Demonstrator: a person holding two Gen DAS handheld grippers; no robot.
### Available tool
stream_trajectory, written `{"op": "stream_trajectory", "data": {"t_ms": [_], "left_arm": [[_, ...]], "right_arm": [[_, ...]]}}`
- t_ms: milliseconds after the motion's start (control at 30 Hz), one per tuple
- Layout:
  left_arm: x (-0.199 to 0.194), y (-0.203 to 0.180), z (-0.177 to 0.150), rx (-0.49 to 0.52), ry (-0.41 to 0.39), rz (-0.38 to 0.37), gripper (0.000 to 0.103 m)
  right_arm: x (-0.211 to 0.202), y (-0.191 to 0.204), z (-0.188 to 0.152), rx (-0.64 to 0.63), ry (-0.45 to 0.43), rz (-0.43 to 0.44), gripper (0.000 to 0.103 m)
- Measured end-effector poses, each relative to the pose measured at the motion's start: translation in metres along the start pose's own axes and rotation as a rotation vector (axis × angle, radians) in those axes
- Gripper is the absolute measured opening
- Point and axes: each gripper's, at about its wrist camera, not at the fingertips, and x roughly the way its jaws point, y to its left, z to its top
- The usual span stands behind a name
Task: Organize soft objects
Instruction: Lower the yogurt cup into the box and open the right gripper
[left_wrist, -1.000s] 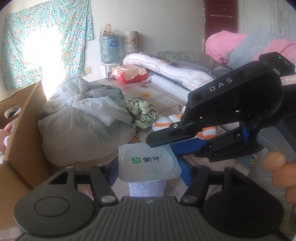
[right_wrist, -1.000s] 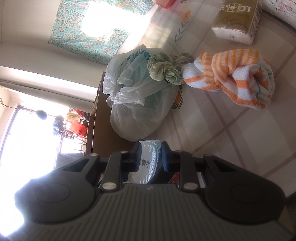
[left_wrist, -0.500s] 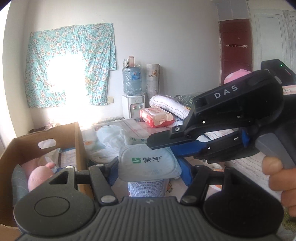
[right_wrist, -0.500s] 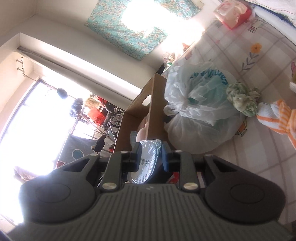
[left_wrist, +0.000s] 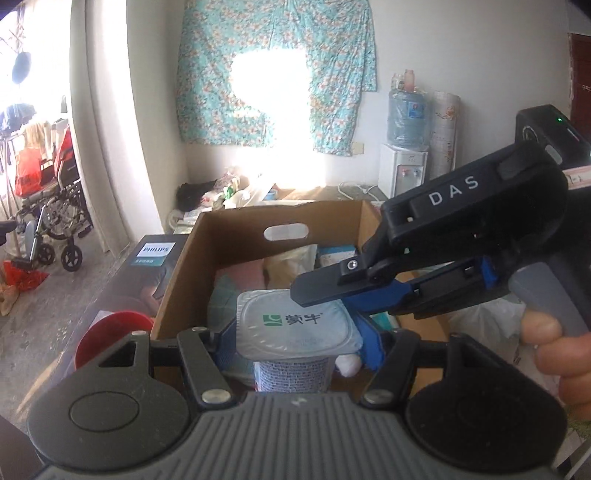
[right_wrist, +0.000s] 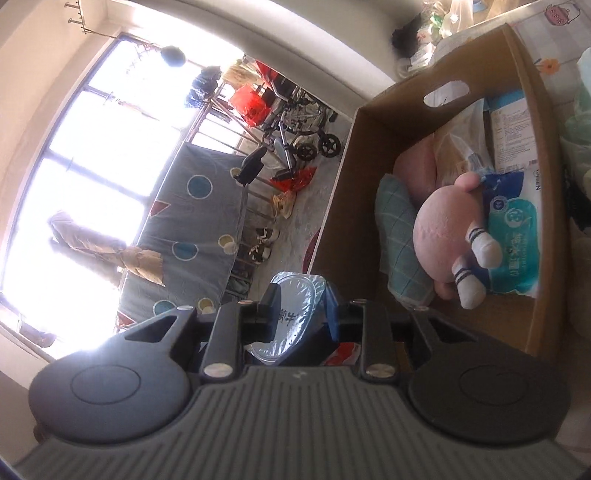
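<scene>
Between the left gripper pads: yogurt cup, pinched; right gripper nips its foil rim (cardboard box behind).

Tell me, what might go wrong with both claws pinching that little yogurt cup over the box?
The yogurt cup is clamped by the left gripper and the right gripper together, so pulling apart or squeezing harder could crush it or tear its foil lid. If it leaks, it may soil the plush toy in the cardboard box.

Daylight through the curtain and window overexposes both to white glare. Fisheye distortion bends the edges. The interior remains evenly lit and sharp.
</scene>
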Motion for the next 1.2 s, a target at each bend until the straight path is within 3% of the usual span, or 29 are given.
{"op": "stream_trajectory", "data": {"t_ms": [133,267,367,433,700,900,1000,1200], "left_arm": [[0.031,0.03,-0.003,-0.049,0.126,0.029,0.06],[0.04,0.049,-0.011,-0.044,0.171,0.067,0.058],[0.039,0.049,-0.014,-0.044,0.184,0.015,0.058],[0.038,0.04,-0.015,-0.014,0.183,0.036,0.06],[0.022,0.046,-0.009,-0.04,0.136,0.06,0.067],[-0.007,0.062,-0.008,-0.105,0.07,0.095,0.074],[-0.018,0.068,-0.013,-0.149,0.048,0.078,0.076],[-0.025,0.067,-0.023,-0.193,0.04,0.07,0.078]], "right_arm": [[0.06,-0.021,0.009,0.116,0.13,-0.004,0.028],[0.099,-0.043,0.005,0.198,0.216,-0.026,0.029],[0.118,-0.054,0.001,0.247,0.271,0.005,0.03],[0.126,-0.055,-0.001,0.254,0.294,-0.002,0.03],[0.114,-0.049,0.01,0.214,0.253,-0.023,0.031],[0.1,-0.041,0.016,0.088,0.255,-0.103,0.041],[0.096,-0.04,0.019,0.015,0.273,-0.146,0.044],[0.083,-0.035,0.014,-0.021,0.258,-0.145,0.047]]}}
